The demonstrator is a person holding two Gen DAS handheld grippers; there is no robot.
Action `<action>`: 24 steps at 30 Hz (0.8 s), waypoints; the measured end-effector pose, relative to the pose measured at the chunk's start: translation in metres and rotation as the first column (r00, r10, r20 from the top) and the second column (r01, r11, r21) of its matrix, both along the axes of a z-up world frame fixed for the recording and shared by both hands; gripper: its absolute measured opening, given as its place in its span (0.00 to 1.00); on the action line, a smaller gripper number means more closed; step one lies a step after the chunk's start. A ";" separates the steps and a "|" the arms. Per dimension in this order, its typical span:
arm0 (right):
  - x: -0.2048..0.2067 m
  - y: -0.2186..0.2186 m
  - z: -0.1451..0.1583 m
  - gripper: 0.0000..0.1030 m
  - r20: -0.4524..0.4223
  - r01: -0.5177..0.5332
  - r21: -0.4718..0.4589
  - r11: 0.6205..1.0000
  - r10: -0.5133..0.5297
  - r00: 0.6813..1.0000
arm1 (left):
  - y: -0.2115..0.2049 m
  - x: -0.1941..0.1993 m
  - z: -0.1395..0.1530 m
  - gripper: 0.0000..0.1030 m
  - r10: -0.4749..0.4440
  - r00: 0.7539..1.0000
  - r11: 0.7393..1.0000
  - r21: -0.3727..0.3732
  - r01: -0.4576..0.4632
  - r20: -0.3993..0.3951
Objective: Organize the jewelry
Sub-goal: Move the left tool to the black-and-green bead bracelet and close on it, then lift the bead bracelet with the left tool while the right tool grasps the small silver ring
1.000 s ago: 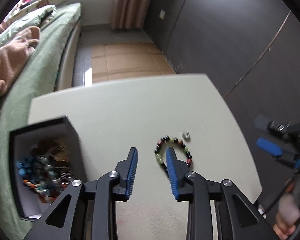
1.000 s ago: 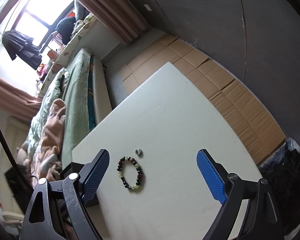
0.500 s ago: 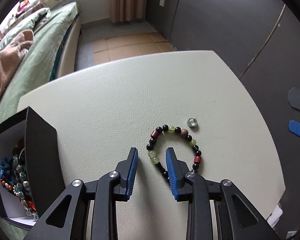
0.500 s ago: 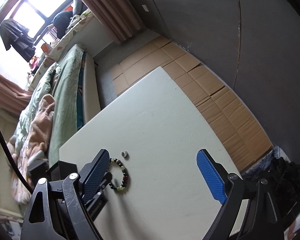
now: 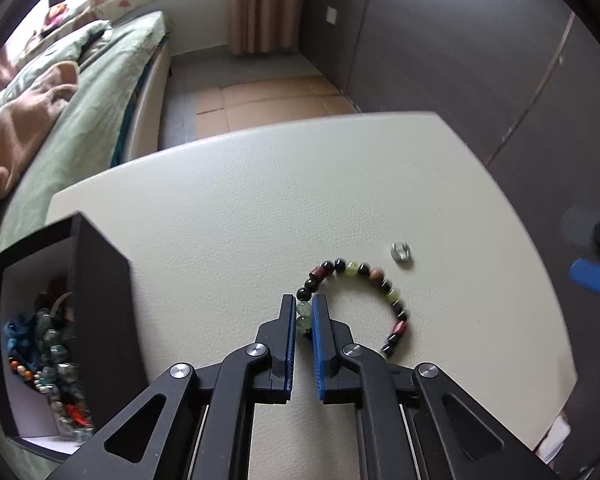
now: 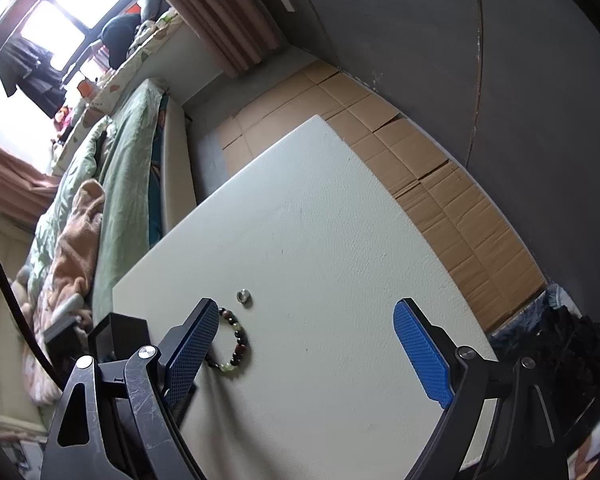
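A beaded bracelet (image 5: 384, 286) with black, green and red beads lies on the pale table (image 5: 260, 200). My left gripper (image 5: 303, 314) is shut on the bracelet's left side, with green beads pinched between its blue pads. A small silver ring (image 5: 400, 251) lies just beyond the bracelet. A black box (image 5: 100, 280) holding several bead pieces stands at the left. In the right wrist view my right gripper (image 6: 304, 340) is wide open and empty above the table, with the bracelet (image 6: 236, 344) and ring (image 6: 243, 295) by its left finger.
A bed with green covers (image 5: 80, 112) runs along the table's far left side. Cardboard sheets (image 6: 420, 168) cover the floor beyond the table. Dark wall panels (image 5: 460, 60) stand at the right. The table's right edge (image 5: 540, 280) is close to the ring.
My left gripper has moved forward onto the bracelet and closed on its left side. The right gripper stayed open and shifted a little.
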State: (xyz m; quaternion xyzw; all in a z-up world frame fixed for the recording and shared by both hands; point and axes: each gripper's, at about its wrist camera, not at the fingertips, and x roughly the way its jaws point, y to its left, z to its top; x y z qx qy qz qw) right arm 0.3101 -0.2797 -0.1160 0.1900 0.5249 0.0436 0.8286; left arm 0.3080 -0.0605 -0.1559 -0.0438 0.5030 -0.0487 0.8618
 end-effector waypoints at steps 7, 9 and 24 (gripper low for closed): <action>0.003 0.017 0.002 0.88 0.015 -0.067 -0.005 0.998 0.067 0.998 | 0.023 -0.002 0.033 0.08 0.043 0.997 0.996 -0.076 -0.038 0.071; 0.004 0.023 0.002 0.86 0.020 -0.091 -0.004 0.996 0.091 0.996 | 0.027 -0.004 0.040 0.08 0.057 0.995 0.994 -0.095 -0.049 0.087; 0.030 0.078 -0.035 0.35 -0.069 -0.231 -0.018 0.973 0.229 0.971 | 0.073 -0.009 0.068 0.08 0.118 0.985 0.976 -0.199 -0.090 0.129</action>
